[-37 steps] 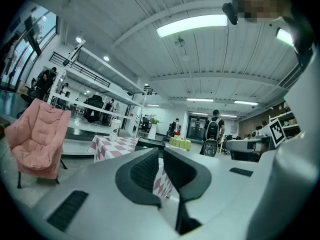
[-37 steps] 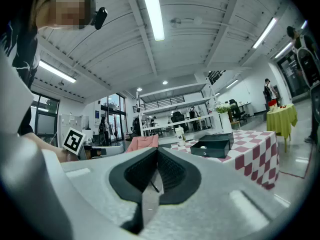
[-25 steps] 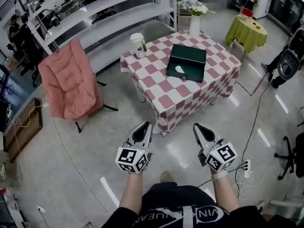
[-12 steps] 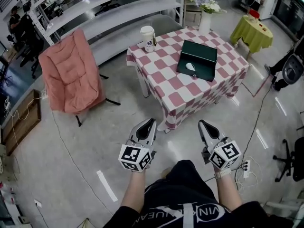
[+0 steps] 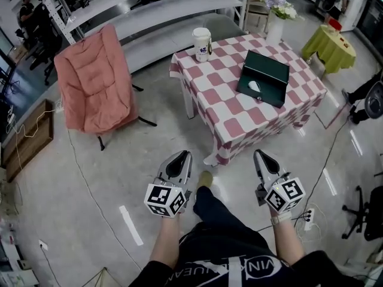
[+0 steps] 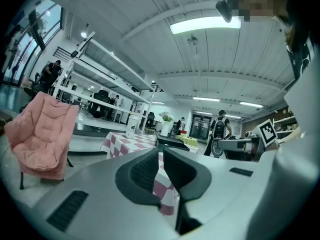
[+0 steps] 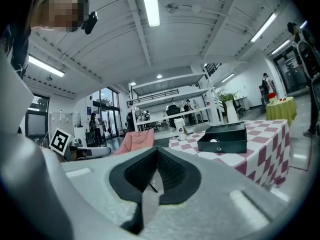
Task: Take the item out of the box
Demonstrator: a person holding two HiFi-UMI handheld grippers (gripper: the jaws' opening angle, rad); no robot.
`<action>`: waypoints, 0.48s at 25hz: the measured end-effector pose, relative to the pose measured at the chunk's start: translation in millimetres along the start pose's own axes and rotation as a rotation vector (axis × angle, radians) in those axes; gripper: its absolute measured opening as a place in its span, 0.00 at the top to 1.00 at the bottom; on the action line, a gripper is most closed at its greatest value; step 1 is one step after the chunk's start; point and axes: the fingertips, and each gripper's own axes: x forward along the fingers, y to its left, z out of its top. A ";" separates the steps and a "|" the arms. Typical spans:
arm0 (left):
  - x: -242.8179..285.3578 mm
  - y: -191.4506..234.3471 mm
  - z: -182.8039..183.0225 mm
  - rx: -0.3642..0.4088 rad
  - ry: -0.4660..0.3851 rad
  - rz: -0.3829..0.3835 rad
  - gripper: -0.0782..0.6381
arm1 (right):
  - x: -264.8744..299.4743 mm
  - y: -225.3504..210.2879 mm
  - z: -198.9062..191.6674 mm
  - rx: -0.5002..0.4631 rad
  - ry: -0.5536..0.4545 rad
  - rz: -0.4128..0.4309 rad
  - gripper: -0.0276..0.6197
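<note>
A dark green open box [image 5: 263,78] lies on the red-and-white checked table [image 5: 230,109], with a small white item [image 5: 254,86] inside near its front wall. The right gripper view shows the box [image 7: 222,139] and item [image 7: 214,140] too. Both grippers hang low over the floor, well short of the table. My left gripper [image 5: 178,162] is shut and empty, its pads meeting at the tips [image 6: 161,151]. The right gripper [image 5: 262,158] is also shut with nothing held [image 7: 156,151].
A paper cup [image 5: 202,44] stands on the table's far-left corner, and a white vase of flowers [image 5: 276,18] is behind it. A pink folding chair [image 5: 93,79] is to the left, with grey shelving [image 5: 149,8] behind. A yellow-green covered table [image 5: 331,45] and cables [image 5: 326,154] are on the right.
The person has stepped forward, a foot now showing between the grippers. The table and chair have shifted right and slightly down in the head view. Both grippers stay shut.
</note>
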 end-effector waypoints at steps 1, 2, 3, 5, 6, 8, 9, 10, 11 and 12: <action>2.9 4.3 1.8 -0.002 0.000 0.000 0.85 | 6.0 -2.5 -0.6 -0.009 0.003 -0.001 0.95; 5.5 8.4 4.1 -0.004 0.002 -0.002 0.85 | 12.0 -4.4 -0.7 -0.020 0.006 -0.002 0.95; 8.4 12.5 6.7 -0.001 0.006 -0.007 0.85 | 18.1 -6.5 -0.1 -0.028 0.006 -0.006 0.95; 16.4 22.1 12.7 0.010 0.019 -0.011 0.85 | 30.3 -12.8 3.8 -0.022 -0.005 -0.024 0.95; 21.9 27.8 15.8 0.011 0.021 -0.009 0.85 | 35.9 -16.1 6.7 -0.012 -0.016 -0.034 0.95; 36.4 38.1 21.3 0.002 0.018 -0.010 0.85 | 47.2 -21.3 12.7 -0.009 -0.034 -0.041 0.95; 45.1 41.2 23.1 -0.002 0.019 -0.015 0.85 | 53.0 -23.9 15.2 -0.015 -0.037 -0.040 0.95; 54.1 42.5 24.0 -0.004 0.023 -0.025 0.85 | 58.5 -27.1 16.7 -0.023 -0.036 -0.041 0.95; 63.0 42.6 24.0 -0.004 0.029 -0.038 0.85 | 63.5 -31.0 17.5 -0.028 -0.032 -0.046 0.95; 71.8 41.8 23.7 -0.004 0.037 -0.054 0.85 | 67.9 -35.4 18.0 -0.029 -0.029 -0.053 0.95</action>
